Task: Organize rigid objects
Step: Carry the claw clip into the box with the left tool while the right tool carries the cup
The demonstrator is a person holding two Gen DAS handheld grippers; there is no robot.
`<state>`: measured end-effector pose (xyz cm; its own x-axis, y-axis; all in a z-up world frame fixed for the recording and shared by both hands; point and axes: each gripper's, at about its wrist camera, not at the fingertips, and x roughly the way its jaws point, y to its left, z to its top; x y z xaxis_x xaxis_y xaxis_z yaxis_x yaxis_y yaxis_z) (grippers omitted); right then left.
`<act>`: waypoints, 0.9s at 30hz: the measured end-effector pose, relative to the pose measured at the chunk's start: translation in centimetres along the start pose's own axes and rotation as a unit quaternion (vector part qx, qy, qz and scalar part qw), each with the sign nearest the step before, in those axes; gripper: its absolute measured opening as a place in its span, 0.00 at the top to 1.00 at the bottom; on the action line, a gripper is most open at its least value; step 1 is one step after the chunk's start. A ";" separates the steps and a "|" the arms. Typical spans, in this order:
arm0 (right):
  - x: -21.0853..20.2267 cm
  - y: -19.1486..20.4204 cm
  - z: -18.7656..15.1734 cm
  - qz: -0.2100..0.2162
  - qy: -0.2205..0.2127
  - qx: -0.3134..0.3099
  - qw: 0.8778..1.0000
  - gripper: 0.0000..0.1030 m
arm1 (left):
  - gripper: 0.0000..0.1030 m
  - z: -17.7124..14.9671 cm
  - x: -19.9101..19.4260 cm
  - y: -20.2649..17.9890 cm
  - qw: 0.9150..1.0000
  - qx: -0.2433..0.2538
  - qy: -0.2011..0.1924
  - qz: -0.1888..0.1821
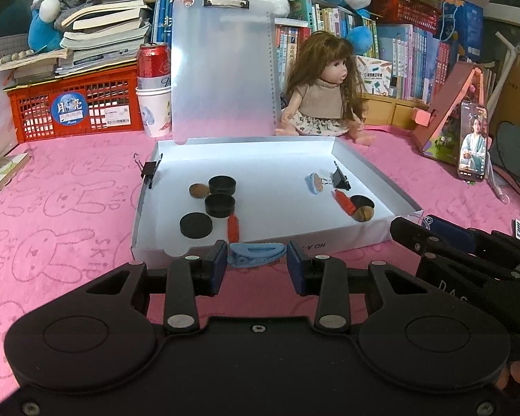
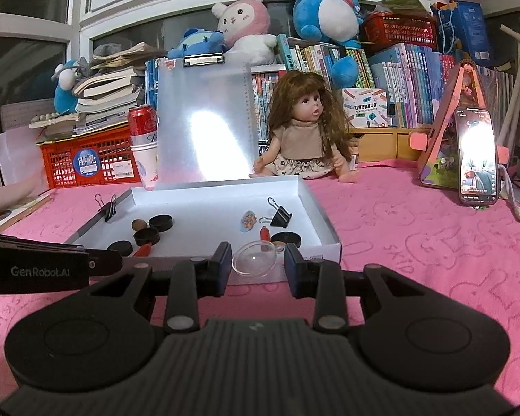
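A shallow white box lies open on the pink cloth. In it lie black round discs, red pieces, brown nuts, a black binder clip and a small blue piece. A blue plastic clip lies on the cloth in front of the box, between the fingers of my open left gripper. A clear plastic dome sits between the fingers of my open right gripper, not clamped.
A clear clipboard stands behind the box. A doll sits at the back, a red crate, a can on cups and books at back left. A phone leans at the right. A binder clip grips the box's left wall.
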<state>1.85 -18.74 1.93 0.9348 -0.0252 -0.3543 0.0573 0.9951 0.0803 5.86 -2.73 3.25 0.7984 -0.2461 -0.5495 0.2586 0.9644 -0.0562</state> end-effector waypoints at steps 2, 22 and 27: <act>0.0 0.0 0.1 0.000 -0.001 -0.001 1.000 0.63 | 0.65 0.1 0.0 -0.1 1.000 -0.001 0.000 -0.001; 0.9 -0.2 0.8 0.004 -0.001 -0.003 1.000 0.63 | 0.65 1.2 0.9 -0.2 1.000 -0.008 -0.002 -0.001; 1.7 -0.5 1.4 0.007 0.003 0.001 1.000 0.63 | 0.65 2.0 1.4 -0.1 1.000 -0.015 -0.004 0.000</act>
<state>3.92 -19.40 2.59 0.9331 -0.0110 -0.3594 0.0452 0.9952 0.0867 8.02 -3.37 4.21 0.8022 -0.2471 -0.5435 0.2423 0.9667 -0.0818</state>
